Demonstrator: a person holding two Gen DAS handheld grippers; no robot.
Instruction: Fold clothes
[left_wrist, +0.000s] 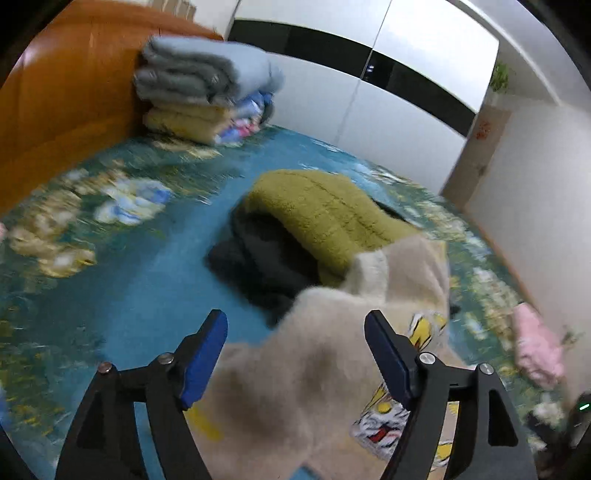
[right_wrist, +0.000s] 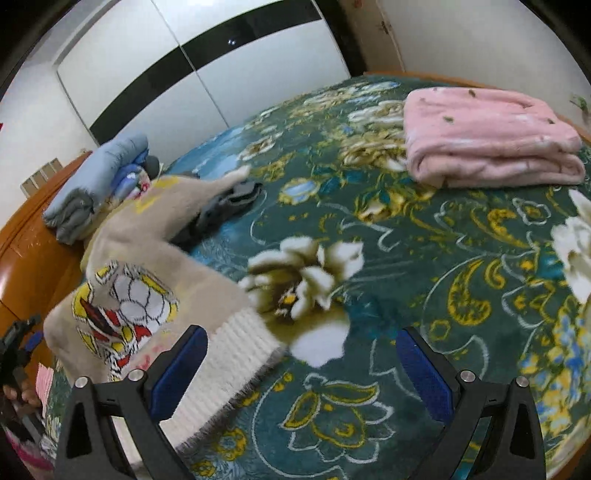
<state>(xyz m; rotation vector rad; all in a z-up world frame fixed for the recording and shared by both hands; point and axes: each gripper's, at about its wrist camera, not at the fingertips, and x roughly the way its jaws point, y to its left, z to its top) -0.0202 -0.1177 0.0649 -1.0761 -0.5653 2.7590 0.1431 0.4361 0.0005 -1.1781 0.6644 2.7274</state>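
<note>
Left gripper (left_wrist: 295, 354): jaws wide apart, nothing held; beige sweater (left_wrist: 314, 369) lies on the bed between and ahead of its fingers, tiger-face graphic (left_wrist: 380, 424) by the right finger, no legible writing. Ahead: green garment (left_wrist: 325, 214) over dark clothes (left_wrist: 258, 262); far ahead-left, stack of folded blankets (left_wrist: 203, 85). Right gripper (right_wrist: 301, 365): jaws likewise spread, empty; sweater's white ribbed hem (right_wrist: 229, 365) beside its left finger, floral bedspread (right_wrist: 406, 258) between the fingers, folded pink blanket (right_wrist: 487, 136) far ahead-right.
</note>
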